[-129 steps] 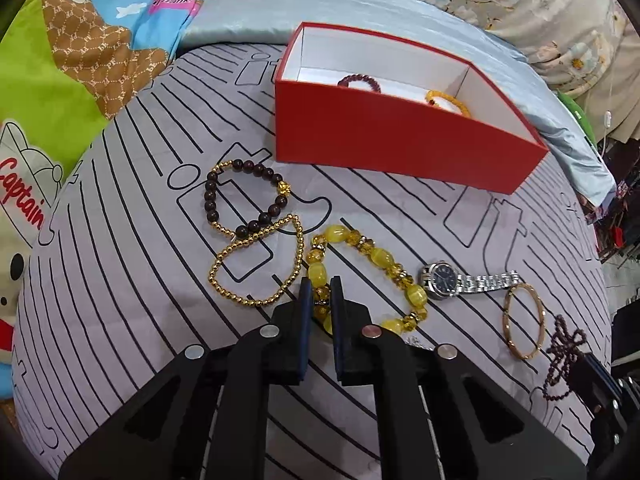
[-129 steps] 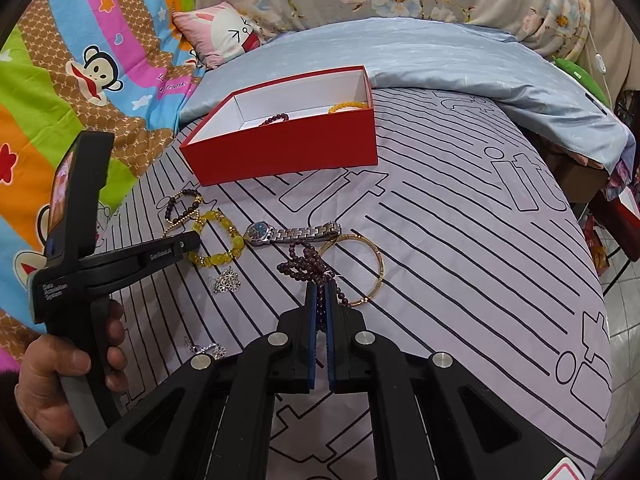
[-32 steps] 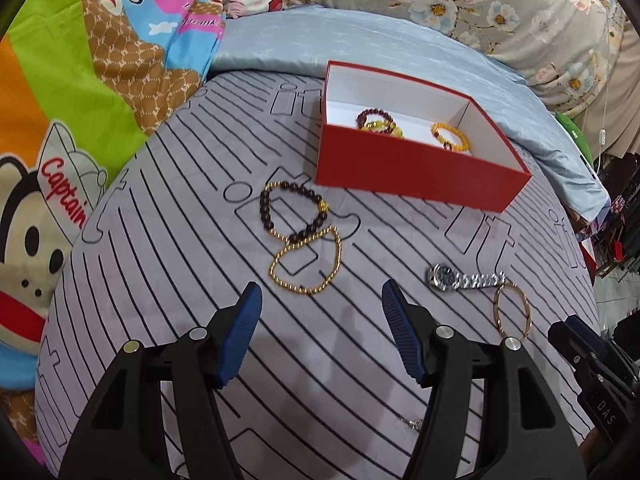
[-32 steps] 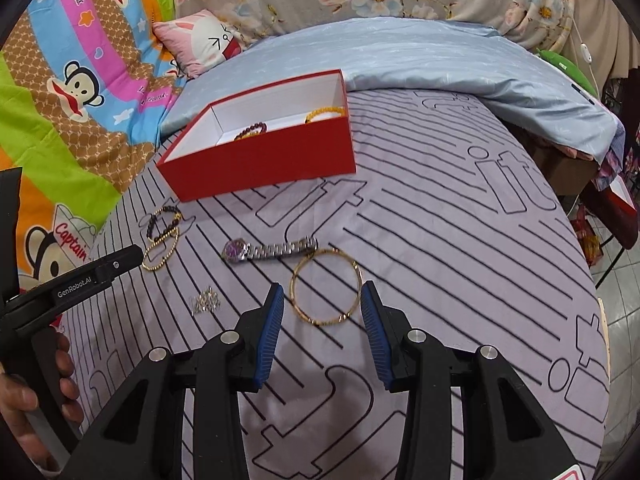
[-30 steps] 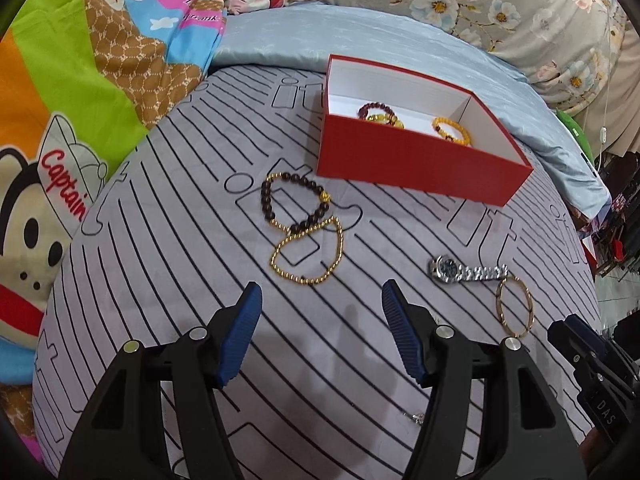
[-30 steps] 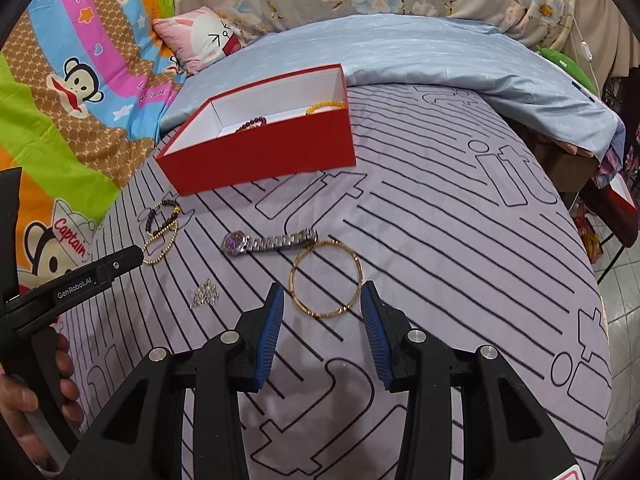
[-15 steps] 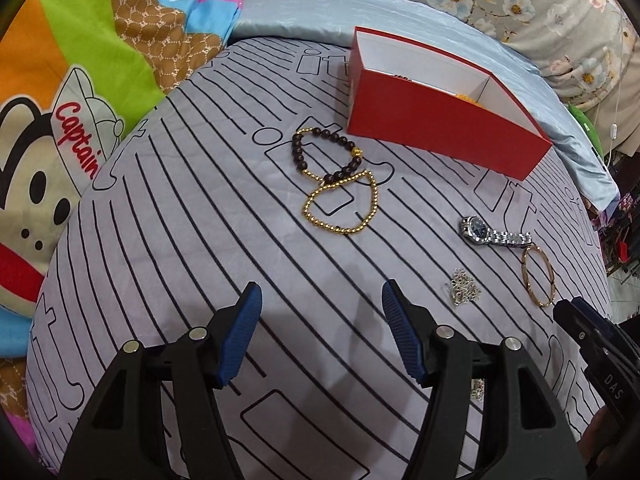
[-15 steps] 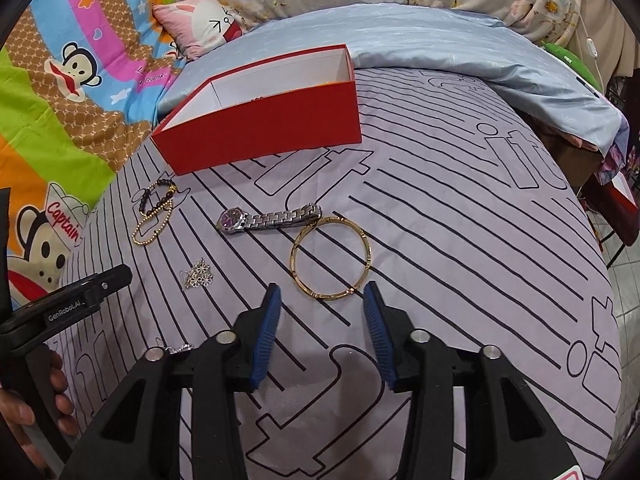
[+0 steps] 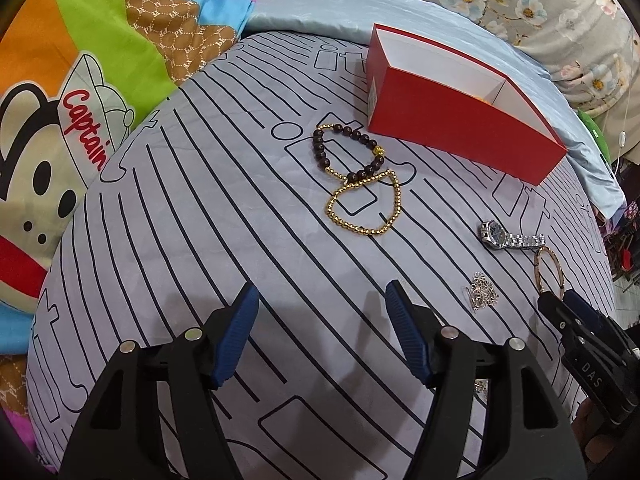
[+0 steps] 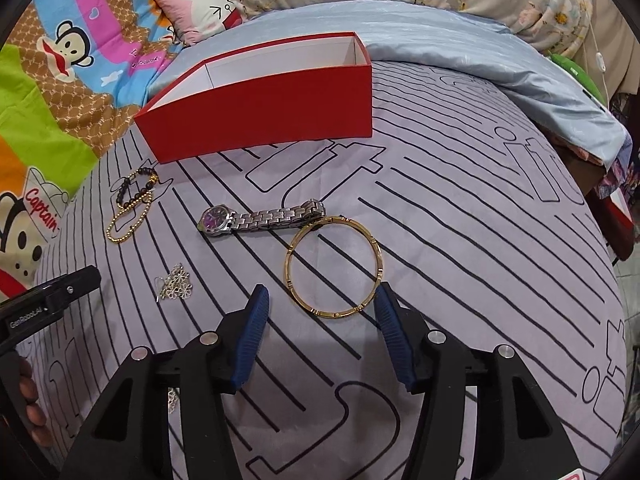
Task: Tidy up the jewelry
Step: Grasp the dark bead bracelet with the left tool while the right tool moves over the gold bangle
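Note:
A red box (image 9: 460, 124) with a white inside stands at the far side of the striped bedspread; it also shows in the right wrist view (image 10: 260, 108). A dark bead bracelet (image 9: 347, 152) and a gold bead bracelet (image 9: 364, 208) lie in front of it. A silver watch (image 10: 260, 216), a gold bangle (image 10: 334, 266) and a small silver flower piece (image 10: 176, 282) lie further right. My left gripper (image 9: 322, 304) is open and empty, short of the bead bracelets. My right gripper (image 10: 320, 300) is open and empty, its fingertips either side of the bangle's near rim.
A light blue quilt (image 10: 440, 40) lies behind the box. A colourful cartoon blanket (image 9: 80, 80) covers the left side. The bed edge drops off at the right (image 10: 612, 220). A thin silver chain (image 10: 173, 398) lies near my right gripper's left finger.
Both grippers have come lower and closer over the bedspread. The right one now has the gold bangle between its open fingertips. The box interior has dropped out of sight.

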### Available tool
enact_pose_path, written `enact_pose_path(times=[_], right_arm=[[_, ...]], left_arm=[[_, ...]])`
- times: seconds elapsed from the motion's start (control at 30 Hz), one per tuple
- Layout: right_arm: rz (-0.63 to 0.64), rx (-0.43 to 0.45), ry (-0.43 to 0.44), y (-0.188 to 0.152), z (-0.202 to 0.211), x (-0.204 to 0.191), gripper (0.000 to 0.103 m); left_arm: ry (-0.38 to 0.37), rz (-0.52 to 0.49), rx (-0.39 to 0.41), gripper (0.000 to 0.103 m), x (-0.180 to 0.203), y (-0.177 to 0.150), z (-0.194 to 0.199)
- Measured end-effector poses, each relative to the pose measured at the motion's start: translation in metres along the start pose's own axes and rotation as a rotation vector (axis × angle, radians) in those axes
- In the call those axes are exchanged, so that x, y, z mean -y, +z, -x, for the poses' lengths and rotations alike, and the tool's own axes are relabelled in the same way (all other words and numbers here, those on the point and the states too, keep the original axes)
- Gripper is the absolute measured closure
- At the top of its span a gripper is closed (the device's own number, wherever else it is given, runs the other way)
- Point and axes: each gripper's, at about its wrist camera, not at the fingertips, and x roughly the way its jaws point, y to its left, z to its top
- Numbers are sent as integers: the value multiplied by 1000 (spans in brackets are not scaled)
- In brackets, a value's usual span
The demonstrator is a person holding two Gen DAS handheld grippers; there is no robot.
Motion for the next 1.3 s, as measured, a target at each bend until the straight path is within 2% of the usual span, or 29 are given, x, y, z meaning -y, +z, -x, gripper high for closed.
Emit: enact_pose_path(times=[0.17,0.57,0.67,0.97,1.3], right_arm=[[25,13,-35,3,-3,-3,49],[36,25,-60,8,-9,-3,48],[49,29,-65,9,-11,-5,52],[22,36,-49,11,-6,-2,52],[-1,51,-14,14,12,1,52]], left_arm=[[0,2,-2,40,0,0,-1],[-1,4,-7,40,-1,1,-4],[0,3,-6,40,-1,2,-4],[-5,12,-6,41,0,7,-6],[-3,17,30,43,1,32,-14]])
